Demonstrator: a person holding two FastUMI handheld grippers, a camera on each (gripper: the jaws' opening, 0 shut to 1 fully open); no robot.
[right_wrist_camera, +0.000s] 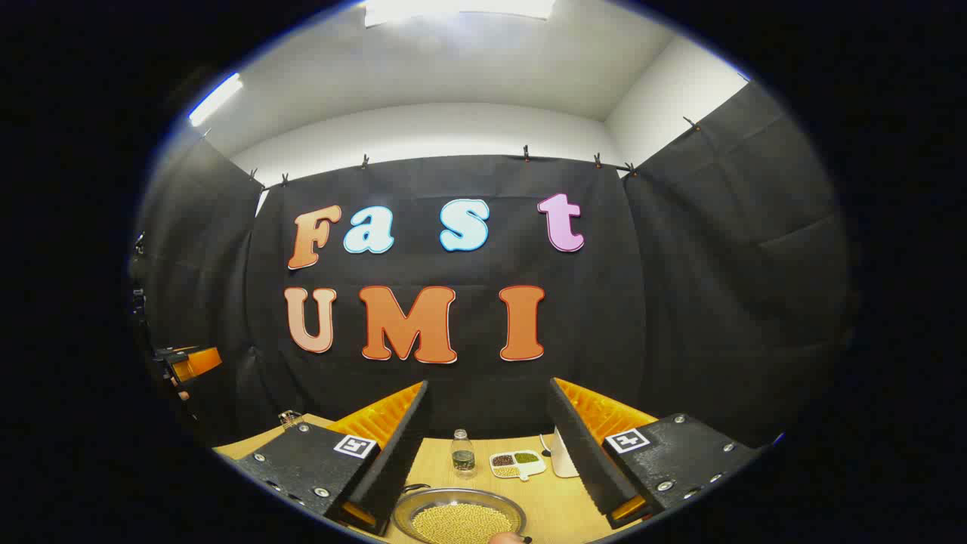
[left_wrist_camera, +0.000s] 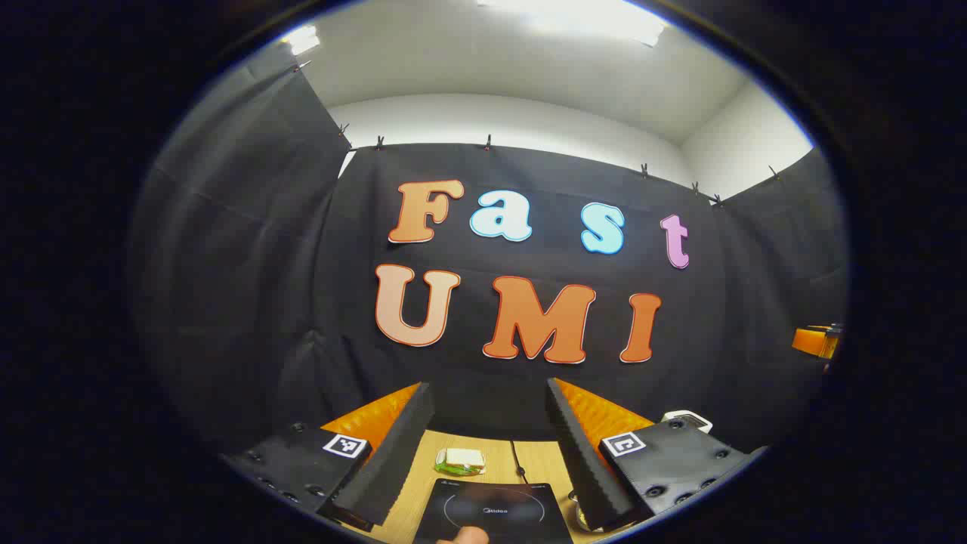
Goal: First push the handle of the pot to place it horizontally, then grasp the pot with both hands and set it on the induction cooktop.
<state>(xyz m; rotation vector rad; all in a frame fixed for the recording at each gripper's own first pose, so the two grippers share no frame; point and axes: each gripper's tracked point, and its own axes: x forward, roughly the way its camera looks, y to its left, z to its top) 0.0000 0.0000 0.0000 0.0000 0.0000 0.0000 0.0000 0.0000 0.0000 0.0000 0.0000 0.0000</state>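
Observation:
In the right gripper view a round metal pot (right_wrist_camera: 462, 520) holding yellow grains sits on the wooden table just below and ahead of my right gripper (right_wrist_camera: 489, 385), which is open and holds nothing. A small tan tip (right_wrist_camera: 510, 538) shows at the pot's near rim; I cannot tell if it is the handle. In the left gripper view the black induction cooktop (left_wrist_camera: 492, 512) lies on the table under my left gripper (left_wrist_camera: 487, 389), also open and holding nothing. A sliver of metal rim (left_wrist_camera: 580, 518) shows beside its right finger.
Behind the cooktop lie a green and white packet (left_wrist_camera: 459, 461) and a black cable (left_wrist_camera: 517, 462). Behind the pot stand a small bottle (right_wrist_camera: 462, 453), a divided white dish of beans (right_wrist_camera: 517, 463) and a white object (right_wrist_camera: 563, 453). The other gripper (right_wrist_camera: 189, 363) shows far left.

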